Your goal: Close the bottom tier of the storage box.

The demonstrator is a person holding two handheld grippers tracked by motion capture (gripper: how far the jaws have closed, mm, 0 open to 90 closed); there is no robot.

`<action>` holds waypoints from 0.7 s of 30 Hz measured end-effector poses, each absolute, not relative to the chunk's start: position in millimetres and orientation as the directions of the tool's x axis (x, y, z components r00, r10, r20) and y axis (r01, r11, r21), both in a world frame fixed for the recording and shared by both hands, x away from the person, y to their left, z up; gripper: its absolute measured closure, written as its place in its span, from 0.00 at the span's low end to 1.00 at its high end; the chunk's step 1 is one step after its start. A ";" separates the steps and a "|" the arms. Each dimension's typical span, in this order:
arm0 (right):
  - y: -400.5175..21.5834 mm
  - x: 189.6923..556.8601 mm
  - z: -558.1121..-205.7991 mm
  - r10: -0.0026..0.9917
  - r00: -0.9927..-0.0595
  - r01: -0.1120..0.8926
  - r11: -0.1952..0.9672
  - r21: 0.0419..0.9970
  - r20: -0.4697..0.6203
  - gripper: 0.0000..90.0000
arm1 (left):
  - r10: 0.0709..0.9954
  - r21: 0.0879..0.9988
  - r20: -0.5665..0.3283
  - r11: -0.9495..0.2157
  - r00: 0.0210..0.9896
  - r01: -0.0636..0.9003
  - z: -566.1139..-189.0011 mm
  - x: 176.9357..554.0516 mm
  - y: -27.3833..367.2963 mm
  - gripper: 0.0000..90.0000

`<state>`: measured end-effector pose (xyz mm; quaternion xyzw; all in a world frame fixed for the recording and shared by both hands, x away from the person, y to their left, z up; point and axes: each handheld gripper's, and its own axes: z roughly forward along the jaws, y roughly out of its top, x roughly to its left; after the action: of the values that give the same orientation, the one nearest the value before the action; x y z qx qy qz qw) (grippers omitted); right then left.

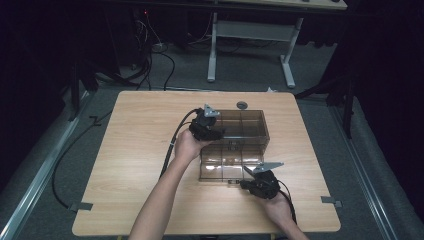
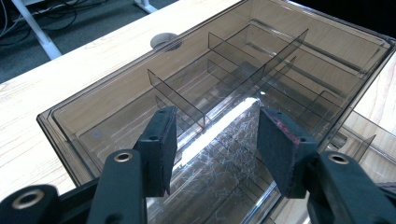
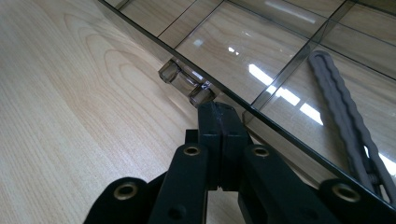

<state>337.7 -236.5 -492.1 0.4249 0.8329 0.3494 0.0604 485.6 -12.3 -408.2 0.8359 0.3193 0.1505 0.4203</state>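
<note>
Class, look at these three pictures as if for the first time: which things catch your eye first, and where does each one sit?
A smoky transparent plastic organiser box with dividers sits mid-table on the light wooden table, its clear lid folded open toward the person. The left gripper hovers with open jaws over the box's compartments. The right gripper, jaws shut, sits at the lid's front edge by its small clear latch.

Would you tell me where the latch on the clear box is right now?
In the right gripper view, the latch juts from the box's edge, just ahead of the shut right gripper.
</note>
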 end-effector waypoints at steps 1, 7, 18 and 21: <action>-236.2 338.3 -492.1 0.752 -0.630 0.666 0.394 0.633 0.195 1.00 | 0.660 0.799 -0.017 -0.443 0.751 0.407 -408.2 485.6 -12.3 0.54; -234.5 342.3 -491.5 0.755 -0.628 0.666 0.398 0.631 0.187 1.00 | 0.661 0.799 -0.017 -0.443 0.750 0.408 -408.2 485.4 -12.4 0.54; -235.7 348.9 -490.9 0.769 -0.614 0.674 0.391 0.627 0.179 1.00 | 0.661 0.798 -0.016 -0.443 0.750 0.408 -408.1 485.5 -12.4 0.54; -236.1 350.8 -490.8 0.772 -0.611 0.675 0.390 0.627 0.178 1.00 | 0.661 0.798 -0.016 -0.443 0.750 0.408 -408.1 485.5 -12.4 0.54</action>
<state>350.8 -236.1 -490.8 0.4354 0.8305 0.3401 0.0712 485.5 -12.4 -408.1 0.8360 0.3194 0.1508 0.4198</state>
